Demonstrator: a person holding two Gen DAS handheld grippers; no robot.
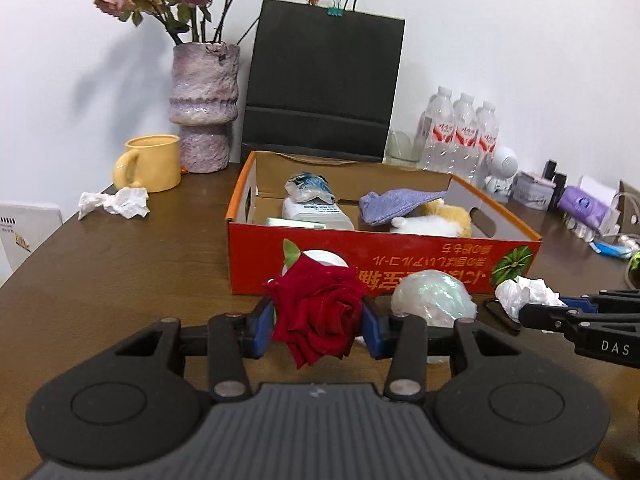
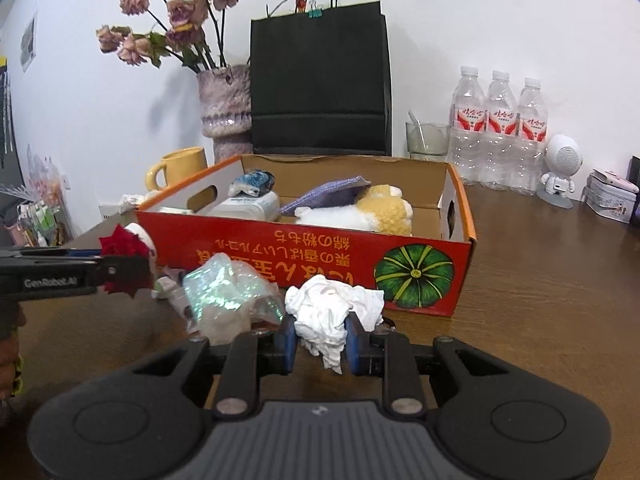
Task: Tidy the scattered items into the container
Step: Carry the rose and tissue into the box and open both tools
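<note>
my left gripper point(image 1: 318, 326) is closed on a red rose point(image 1: 318, 316), its blue pads pressing the bloom from both sides, just in front of the red cardboard box point(image 1: 384, 264) on the brown table point(image 1: 120, 264). my right gripper point(image 2: 321, 340) is clamped on a crumpled white tissue point(image 2: 334, 312), also just in front of the box, near its printed green pumpkin. between the rose and the tissue, against the box's front wall, lies a shiny crinkled plastic wrap point(image 2: 228, 296). inside the box sit a purple cloth point(image 2: 326, 196), a yellow and white plush toy point(image 2: 360, 212), a white bottle point(image 2: 246, 206) and a blue and white bag point(image 2: 252, 182). left of the box, another crumpled tissue point(image 1: 114, 202) lies on the table beside a yellow mug point(image 1: 150, 162). behind the box stand a black paper bag point(image 1: 324, 88) and a purple vase point(image 1: 204, 108) of dried roses.
</note>
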